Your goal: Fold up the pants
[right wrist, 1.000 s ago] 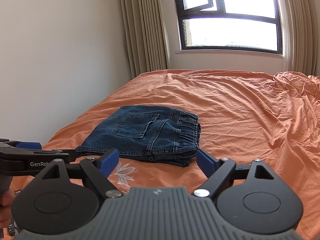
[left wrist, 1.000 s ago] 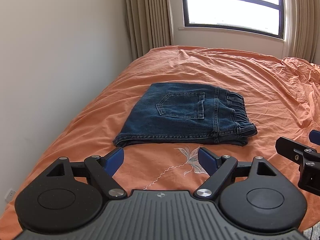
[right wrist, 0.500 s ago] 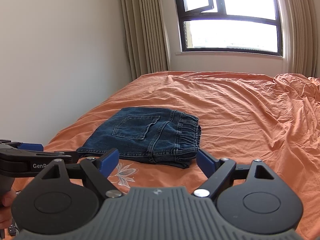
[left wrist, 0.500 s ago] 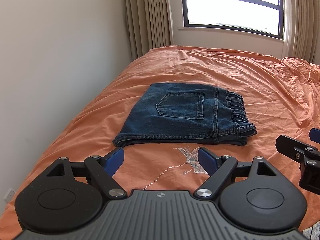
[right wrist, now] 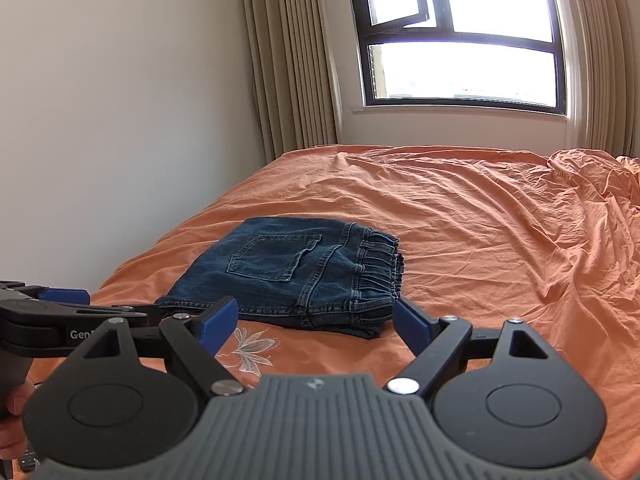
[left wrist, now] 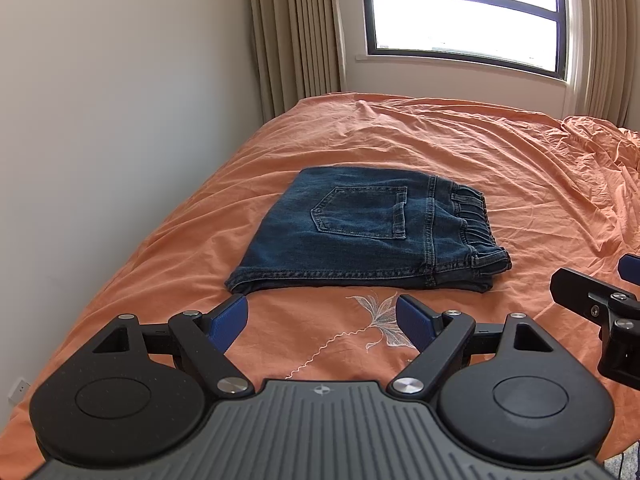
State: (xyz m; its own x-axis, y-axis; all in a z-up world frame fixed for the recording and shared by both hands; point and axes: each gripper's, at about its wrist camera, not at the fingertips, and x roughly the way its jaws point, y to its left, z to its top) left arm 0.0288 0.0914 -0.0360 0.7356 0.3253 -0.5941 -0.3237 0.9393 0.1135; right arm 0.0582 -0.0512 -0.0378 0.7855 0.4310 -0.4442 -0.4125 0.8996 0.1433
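Dark blue denim pants (left wrist: 368, 232) lie folded into a compact rectangle on the orange bed sheet (left wrist: 460, 148), back pocket up and elastic waistband to the right. My left gripper (left wrist: 322, 322) hovers open just short of their near edge, nothing between its blue pads. In the right wrist view the same pants (right wrist: 296, 272) sit ahead and slightly left, and my right gripper (right wrist: 314, 320) is open and empty, held back from their near corner. Each gripper shows at the edge of the other's view.
A white wall (left wrist: 120, 120) runs along the bed's left side, with beige curtains (left wrist: 296, 28) and a window (left wrist: 468, 16) at the far end. Rumpled sheet (right wrist: 580, 184) bunches at the far right. An embroidered flower (left wrist: 380, 320) marks the sheet near me. A hand (right wrist: 16, 400) holds the left gripper.
The right wrist view has tilted upward and drawn back slightly, so the pants sit lower and farther in its frame. The left gripper has barely moved. Both stay open.
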